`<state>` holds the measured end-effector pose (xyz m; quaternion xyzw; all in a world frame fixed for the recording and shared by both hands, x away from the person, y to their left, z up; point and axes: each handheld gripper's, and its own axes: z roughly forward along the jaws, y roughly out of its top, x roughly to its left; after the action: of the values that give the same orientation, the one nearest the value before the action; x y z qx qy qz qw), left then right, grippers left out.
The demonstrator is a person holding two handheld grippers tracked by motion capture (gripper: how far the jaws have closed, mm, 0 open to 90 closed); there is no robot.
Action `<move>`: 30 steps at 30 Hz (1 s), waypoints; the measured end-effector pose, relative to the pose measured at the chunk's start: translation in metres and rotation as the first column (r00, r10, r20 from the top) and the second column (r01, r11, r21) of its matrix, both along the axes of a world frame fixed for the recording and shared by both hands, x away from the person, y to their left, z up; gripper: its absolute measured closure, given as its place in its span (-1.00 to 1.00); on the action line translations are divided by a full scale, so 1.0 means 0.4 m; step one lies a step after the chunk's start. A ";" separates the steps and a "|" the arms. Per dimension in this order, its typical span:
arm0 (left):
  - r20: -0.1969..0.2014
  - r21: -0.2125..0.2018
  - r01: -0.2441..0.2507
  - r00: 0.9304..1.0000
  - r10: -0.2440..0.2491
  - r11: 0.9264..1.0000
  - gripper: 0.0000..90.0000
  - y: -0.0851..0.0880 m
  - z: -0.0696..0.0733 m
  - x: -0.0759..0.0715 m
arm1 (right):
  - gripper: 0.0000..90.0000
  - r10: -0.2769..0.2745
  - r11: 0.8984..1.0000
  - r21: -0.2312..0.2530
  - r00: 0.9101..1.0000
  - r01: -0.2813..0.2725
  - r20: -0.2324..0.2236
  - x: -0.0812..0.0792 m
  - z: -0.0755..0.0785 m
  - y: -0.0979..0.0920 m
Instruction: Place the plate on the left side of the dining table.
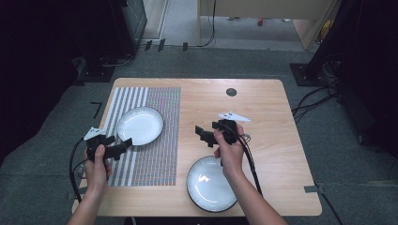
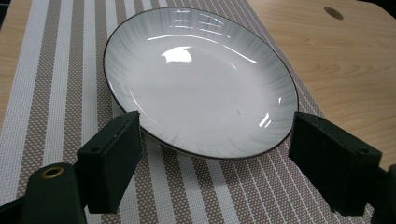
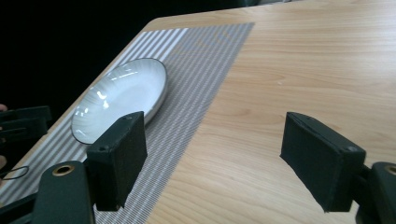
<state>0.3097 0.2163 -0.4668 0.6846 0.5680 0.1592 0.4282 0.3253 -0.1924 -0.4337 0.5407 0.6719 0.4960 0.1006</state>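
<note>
Your left hand-held gripper [image 1: 123,143] sits at the near edge of the plate [image 1: 140,125] on the striped mat [image 1: 162,140], jaws spread wide with nothing between the pads. In the left gripper view the plate [image 2: 196,79] lies just ahead of the 2 pads, and its rim reaches down between them without touching either. Your right hand-held gripper [image 1: 201,133] hovers over bare bench [image 1: 267,117] near the middle, jaws likewise apart and empty. A second plate [image 1: 211,183] rests near the front edge, partly under your right forearm.

My reading is that the left side is about to take the plate on the mat, so here is what could go wrong:

1. The glaze looks slick (see the bright glare in the bowl). If you pinch only the thin lip, the pads may slide off as you lift and the plate could drop back onto the mat.
2. The rim is shallow and lies low. Come in too high and the pads close on air; come in too low and the lower pad may catch the mat and drag it with the plate.
3. Your right forearm passes over the near plate. A careless pull back could nudge it towards the bench edge.
</note>
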 end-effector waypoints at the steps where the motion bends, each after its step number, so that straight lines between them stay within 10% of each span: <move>1: 0.000 -0.002 0.002 1.000 -0.002 1.000 -0.61 -0.002 -0.001 -0.005 | -0.50 -0.004 1.000 0.003 1.000 0.004 0.000 -0.006 -0.003 -0.010; 30: 0.085 -0.010 0.016 0.996 -0.015 1.000 -0.67 -0.018 -0.018 -0.172 | -0.46 -0.155 0.988 0.011 0.988 0.154 0.007 -0.169 -0.071 -0.273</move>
<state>0.2409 0.2090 -0.4739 0.6792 0.5450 0.1817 0.4568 0.2579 -0.3015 -0.4622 0.5897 0.6251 0.4922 0.1387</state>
